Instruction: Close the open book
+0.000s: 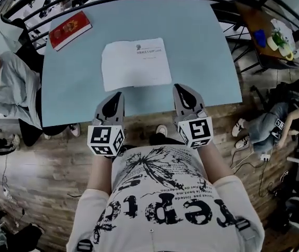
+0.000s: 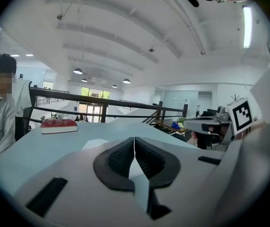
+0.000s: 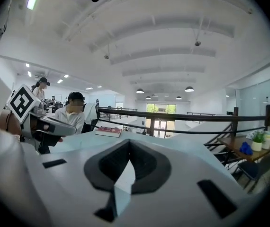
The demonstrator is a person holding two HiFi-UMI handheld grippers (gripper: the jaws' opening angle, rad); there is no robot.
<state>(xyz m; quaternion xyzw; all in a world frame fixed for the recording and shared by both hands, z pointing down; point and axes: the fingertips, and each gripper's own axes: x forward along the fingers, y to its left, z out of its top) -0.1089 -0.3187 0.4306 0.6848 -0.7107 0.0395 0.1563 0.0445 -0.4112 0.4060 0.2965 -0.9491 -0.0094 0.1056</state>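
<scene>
The right gripper [image 3: 129, 143] is seen with its jaws brought together at the tips, nothing gripped between them. Beyond the fingers a pale blue table [image 3: 71, 143] is spread out. A red book [image 3: 108, 131] is laid past the fingertips, slightly left. The left gripper [image 3: 64, 126] is seen far left.

The person wears a white short-sleeved T-shirt [image 1: 165, 193] printed in black with a winged-insect drawing, lines of small text and large bold letters. Black strap buckles [image 1: 242, 226] sit at its 5 and 7 o'clock corners. The left gripper [image 1: 118, 95] and right gripper [image 1: 180, 87] have pale grey shells, black ribbed pads [image 2: 121, 157] and black rectangular slots [image 2: 45, 200]. At each one's 6 o'clock end is a white cube with black square markers: left cube [image 1: 106, 139], right cube [image 1: 196, 130].
</scene>
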